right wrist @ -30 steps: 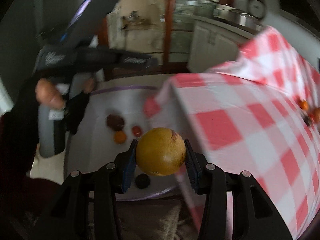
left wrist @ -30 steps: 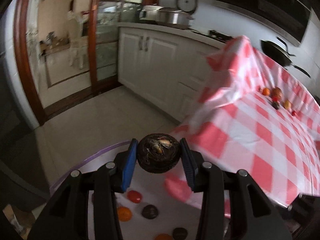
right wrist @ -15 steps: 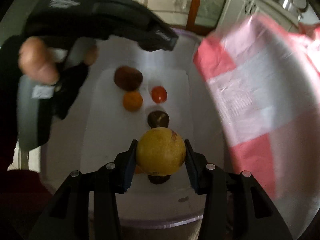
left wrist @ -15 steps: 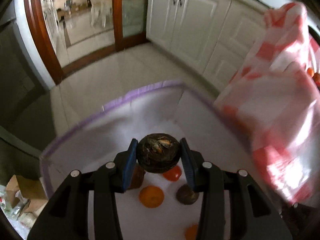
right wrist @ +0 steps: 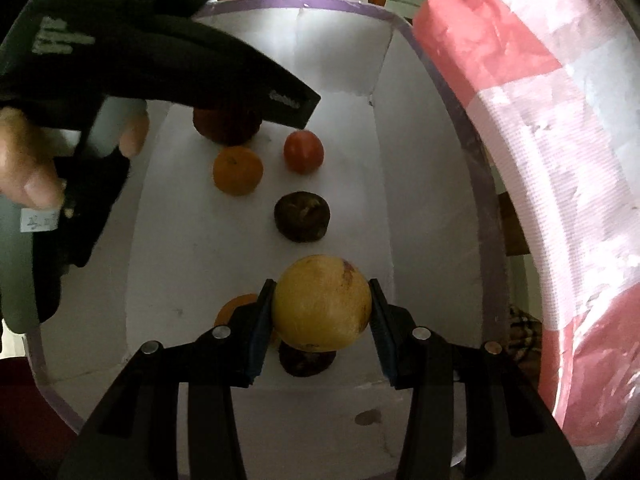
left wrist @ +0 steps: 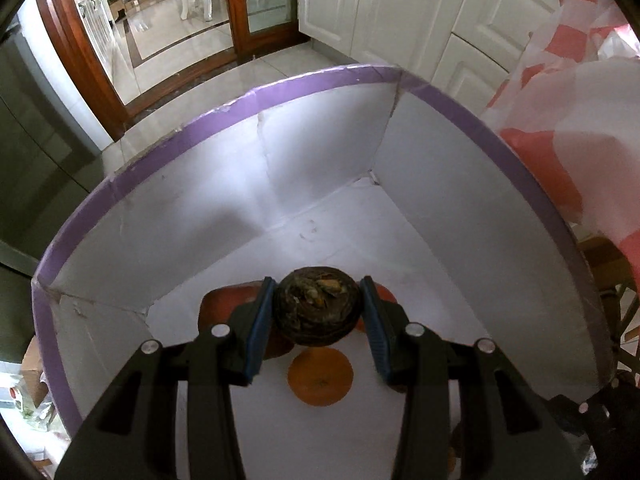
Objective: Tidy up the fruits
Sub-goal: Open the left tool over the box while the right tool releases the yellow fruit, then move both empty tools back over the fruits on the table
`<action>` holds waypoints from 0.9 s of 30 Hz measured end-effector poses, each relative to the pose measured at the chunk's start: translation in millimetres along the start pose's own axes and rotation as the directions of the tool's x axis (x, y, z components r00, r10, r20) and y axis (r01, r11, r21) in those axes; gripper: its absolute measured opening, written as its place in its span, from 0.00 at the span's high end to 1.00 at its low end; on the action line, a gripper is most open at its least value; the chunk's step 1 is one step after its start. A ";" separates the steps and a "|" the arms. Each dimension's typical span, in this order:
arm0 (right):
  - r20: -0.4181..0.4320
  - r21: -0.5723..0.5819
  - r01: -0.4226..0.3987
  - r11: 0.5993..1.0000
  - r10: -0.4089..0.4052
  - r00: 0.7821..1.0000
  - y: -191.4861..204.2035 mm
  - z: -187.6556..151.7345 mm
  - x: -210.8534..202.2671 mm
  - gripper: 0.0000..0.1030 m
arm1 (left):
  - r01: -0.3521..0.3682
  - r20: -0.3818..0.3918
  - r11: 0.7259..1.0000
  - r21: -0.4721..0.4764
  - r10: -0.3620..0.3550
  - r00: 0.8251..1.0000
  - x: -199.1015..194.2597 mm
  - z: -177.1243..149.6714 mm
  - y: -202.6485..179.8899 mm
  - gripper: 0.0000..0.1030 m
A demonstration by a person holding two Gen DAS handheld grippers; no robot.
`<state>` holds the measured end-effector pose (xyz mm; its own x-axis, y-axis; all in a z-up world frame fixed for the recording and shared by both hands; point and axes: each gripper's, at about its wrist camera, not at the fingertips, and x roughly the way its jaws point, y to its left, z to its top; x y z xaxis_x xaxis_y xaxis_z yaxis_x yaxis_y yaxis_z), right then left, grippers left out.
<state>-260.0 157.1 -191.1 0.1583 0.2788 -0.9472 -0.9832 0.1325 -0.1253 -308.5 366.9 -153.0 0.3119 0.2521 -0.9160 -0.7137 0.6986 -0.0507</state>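
Left hand-held gripper [left wrist: 316,322] clamps dark fruit [left wrist: 316,312]; right hand-held gripper [right wrist: 322,320] clamps yellow fruit [right wrist: 322,304]. Both poised over box [left wrist: 320,152]. Below and ahead: orange [right wrist: 237,170], tomato [right wrist: 303,151], others already boxed. Release of both pending.

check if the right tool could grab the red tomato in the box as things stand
Probably not: the right tool is already shut on the yellow fruit, though the tomato lies uncovered on the box floor.
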 end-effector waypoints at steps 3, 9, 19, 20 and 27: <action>0.010 0.008 -0.003 1.000 0.003 1.000 0.0 -1.0 -3.5 0.45 | -0.003 0.005 1.000 -0.004 0.003 1.000 -0.2 1.9 0.2 0.44; 0.094 0.023 -0.045 0.999 0.043 0.995 -1.5 -4.5 -25.9 0.36 | -0.018 0.037 1.000 -0.024 0.019 0.999 -12.2 7.2 2.8 0.24; 0.369 0.022 -0.171 0.985 0.151 0.917 -19.0 -9.7 -129.1 0.31 | -0.026 0.279 0.996 -0.089 0.050 0.959 -81.1 27.9 -7.3 0.11; 0.423 0.037 -0.171 0.985 0.140 0.895 -27.8 -13.0 -149.3 0.30 | -0.015 0.321 0.995 -0.096 0.045 0.946 -92.0 29.7 -9.9 0.08; 0.653 0.249 -0.110 0.962 -0.083 0.753 -112.0 -75.8 -258.9 0.16 | 0.153 0.565 0.987 0.056 -0.158 0.810 -188.1 42.0 -72.9 0.02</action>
<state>-197.7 -2.1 45.8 0.2603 0.8196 -0.5104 -0.9408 0.3342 0.0569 -288.8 296.6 39.6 0.7193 0.4724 -0.5094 -0.6212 0.7655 -0.1674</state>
